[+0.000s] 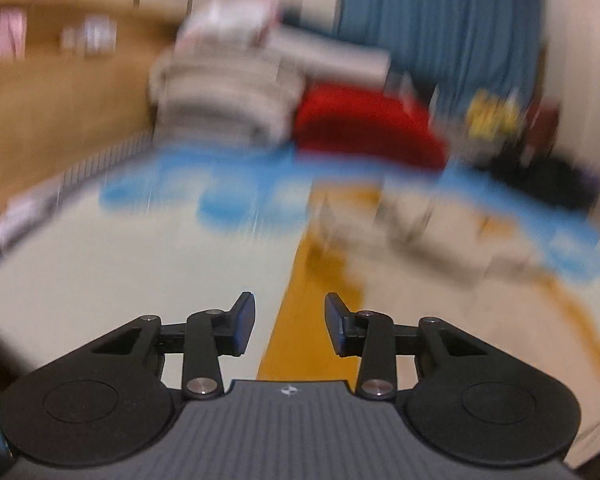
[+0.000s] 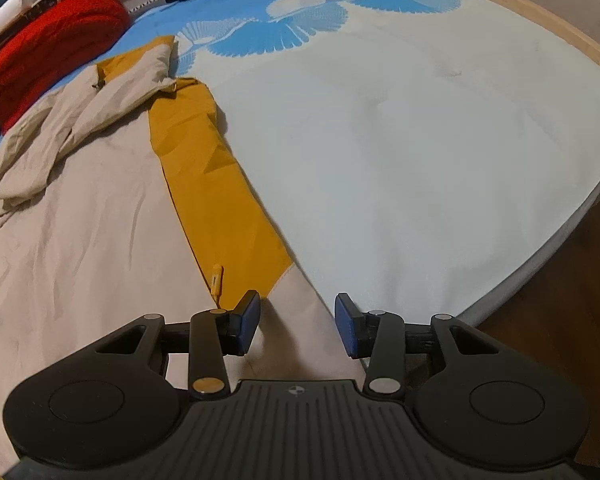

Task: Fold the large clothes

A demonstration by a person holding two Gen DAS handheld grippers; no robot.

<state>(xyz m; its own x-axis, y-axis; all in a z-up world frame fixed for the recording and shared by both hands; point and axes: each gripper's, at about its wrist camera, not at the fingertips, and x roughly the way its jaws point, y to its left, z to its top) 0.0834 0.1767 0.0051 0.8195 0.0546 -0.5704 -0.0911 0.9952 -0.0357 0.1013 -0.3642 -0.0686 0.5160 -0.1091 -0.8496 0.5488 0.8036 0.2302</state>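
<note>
A: 2 grippers, fingers apart, holding nothing: left gripper (image 1: 290,326), right gripper (image 2: 298,326).

B: The jacket (image 2: 100,208) lies spread and rumpled on the bed (image 2: 420,160); folding looks barely begun.

left wrist: I look along my fingers, tilted shallowly over the bed (image 1: 100,280), blurred | right wrist: I look steeply down, close over the jacket (image 2: 80,260) | shared: jacket, red pile (image 2: 52,40), blue-patterned cover (image 2: 300,12)
</note>
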